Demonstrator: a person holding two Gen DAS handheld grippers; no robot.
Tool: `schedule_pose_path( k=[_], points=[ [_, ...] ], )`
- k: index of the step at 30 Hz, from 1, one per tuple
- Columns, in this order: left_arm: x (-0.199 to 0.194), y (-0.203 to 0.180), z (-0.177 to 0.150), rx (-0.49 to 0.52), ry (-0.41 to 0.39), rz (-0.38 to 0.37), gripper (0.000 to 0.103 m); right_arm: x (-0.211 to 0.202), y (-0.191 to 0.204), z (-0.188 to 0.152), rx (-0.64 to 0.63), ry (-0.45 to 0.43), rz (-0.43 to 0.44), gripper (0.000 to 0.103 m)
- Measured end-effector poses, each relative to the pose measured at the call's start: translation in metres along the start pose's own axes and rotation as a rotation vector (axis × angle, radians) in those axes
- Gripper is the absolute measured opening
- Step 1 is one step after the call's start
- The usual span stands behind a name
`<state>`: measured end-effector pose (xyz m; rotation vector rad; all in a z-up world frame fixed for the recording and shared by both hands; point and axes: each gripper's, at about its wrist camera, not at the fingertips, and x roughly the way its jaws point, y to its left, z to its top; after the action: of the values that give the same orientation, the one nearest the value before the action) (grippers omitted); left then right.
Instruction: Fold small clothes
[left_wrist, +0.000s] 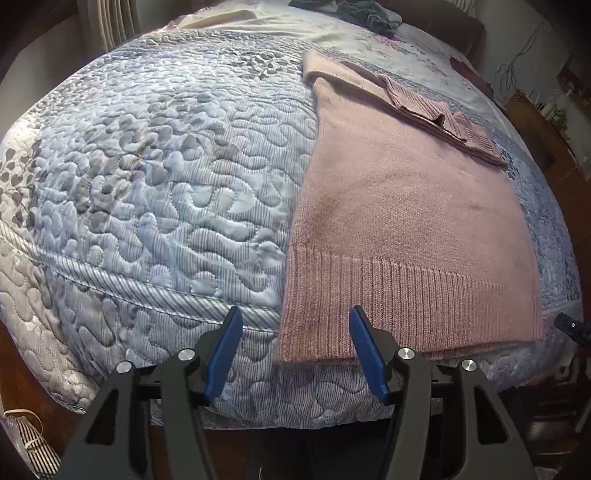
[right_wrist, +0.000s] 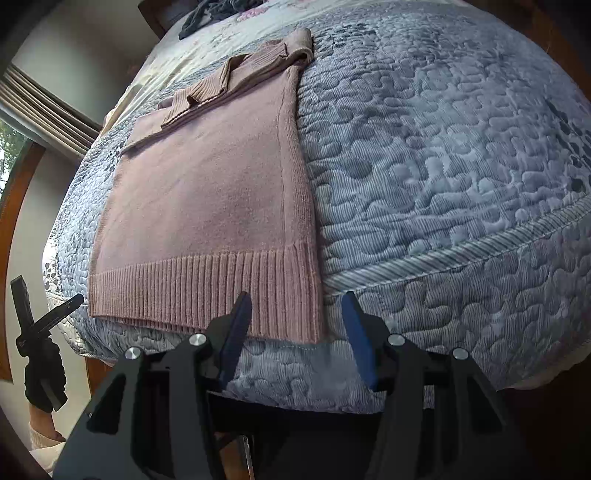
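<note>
a pink knit sweater (left_wrist: 399, 206) lies flat on the bed's blue-grey quilted bedspread (left_wrist: 155, 177), folded into a long narrow strip. its long axis runs from the near edge of the bed away toward the far end: the ribbed hem (left_wrist: 406, 306) points at the near edge, and the folded-in sleeves with their ribbed cuffs (left_wrist: 436, 114) lie across the far end. in the right wrist view the same sweater (right_wrist: 207, 199) sits left of centre, hem (right_wrist: 207, 291) nearest.

the left tongs (left_wrist: 295, 354) hang spread apart just off the bed edge, empty, bracketing the hem's left corner. the right tongs (right_wrist: 297, 338) are likewise spread and hold nothing, bracketing the hem's right corner. a dark heap of clothes (left_wrist: 354, 13) rests at the far end of the bed.
</note>
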<state>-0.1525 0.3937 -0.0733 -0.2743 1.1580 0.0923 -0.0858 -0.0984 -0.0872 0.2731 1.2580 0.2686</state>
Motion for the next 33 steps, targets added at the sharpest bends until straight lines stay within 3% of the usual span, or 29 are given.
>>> schedule_pose_path(
  k=[3, 17, 23, 33],
  points=[
    [0.003, 0.005, -0.009, -0.031, 0.014, -0.044, 0.06, 0.008, -0.003, -0.009, 0.02, 0.027, 0.007, 0.052],
    [0.023, 0.012, -0.019, -0.102, 0.054, -0.117, 0.061, 0.013, -0.016, -0.018, 0.081, 0.042, 0.02, 0.052],
    [0.032, 0.008, -0.013, -0.099, 0.069, -0.108, 0.061, 0.02, -0.026, -0.016, 0.091, 0.074, 0.022, 0.052],
    [0.044, -0.005, -0.002, -0.083, 0.087, -0.119, 0.061, 0.04, -0.01, -0.01, 0.06, 0.12, 0.04, 0.049]
  ],
)
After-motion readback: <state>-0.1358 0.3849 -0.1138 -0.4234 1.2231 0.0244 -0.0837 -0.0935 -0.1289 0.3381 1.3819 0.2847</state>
